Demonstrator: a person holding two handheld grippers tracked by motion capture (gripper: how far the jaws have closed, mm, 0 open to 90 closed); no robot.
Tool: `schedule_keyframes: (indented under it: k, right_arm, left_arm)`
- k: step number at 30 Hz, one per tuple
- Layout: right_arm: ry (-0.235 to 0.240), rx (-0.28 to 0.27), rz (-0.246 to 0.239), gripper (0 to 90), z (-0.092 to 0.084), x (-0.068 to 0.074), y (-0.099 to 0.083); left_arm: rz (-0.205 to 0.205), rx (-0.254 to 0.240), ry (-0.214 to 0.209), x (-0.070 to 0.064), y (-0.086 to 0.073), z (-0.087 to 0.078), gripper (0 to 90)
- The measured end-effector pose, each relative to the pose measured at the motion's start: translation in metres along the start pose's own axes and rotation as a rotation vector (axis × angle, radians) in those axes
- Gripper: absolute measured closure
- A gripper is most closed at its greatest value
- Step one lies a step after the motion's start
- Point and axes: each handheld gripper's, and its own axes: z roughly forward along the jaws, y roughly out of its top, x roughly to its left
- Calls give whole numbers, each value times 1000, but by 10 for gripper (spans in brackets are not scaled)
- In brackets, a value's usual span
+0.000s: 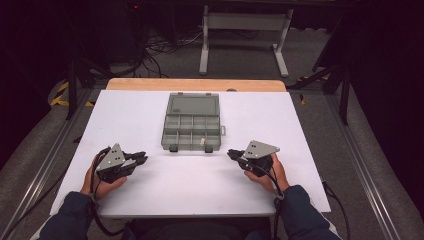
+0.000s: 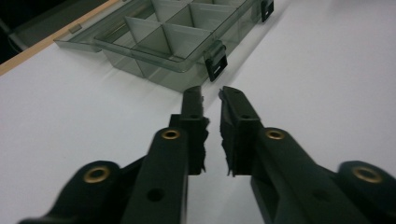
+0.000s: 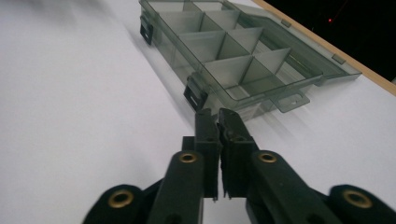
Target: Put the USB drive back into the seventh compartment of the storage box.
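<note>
Both grippers — left gripper (image 1: 141, 159) and right gripper (image 1: 231, 153) — are held clenched, empty, flanking the opened compartment box (image 1: 192, 122), seemingly poised for handling it

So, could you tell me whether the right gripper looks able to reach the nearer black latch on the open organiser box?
Probably yes: the right gripper, jaws shut and empty, points at the black latch, with bare white table between them.
</note>
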Motion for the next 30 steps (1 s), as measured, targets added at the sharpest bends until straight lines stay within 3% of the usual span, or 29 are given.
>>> schedule_keyframes:
  k: [3,7,13,21,22,30]
  right_arm:
    - [6,15,-4,900,3,-4,0]
    - [-9,23,-8,900,4,-15,2]
    - [-27,28,17,900,5,-39,8]
    - [-49,56,31,900,17,-64,16]
    - [-64,75,28,900,22,-72,18]
    - [-81,85,52,900,32,-93,27]
  left_arm:
    - [-5,-3,-13,9,3,3,898]
    - [10,18,-15,18,10,10,900]
    - [1,42,-12,35,17,22,900]
    - [2,56,10,58,31,35,900]
    - [2,63,18,65,35,40,900]
    - [-1,82,50,89,51,56,900]
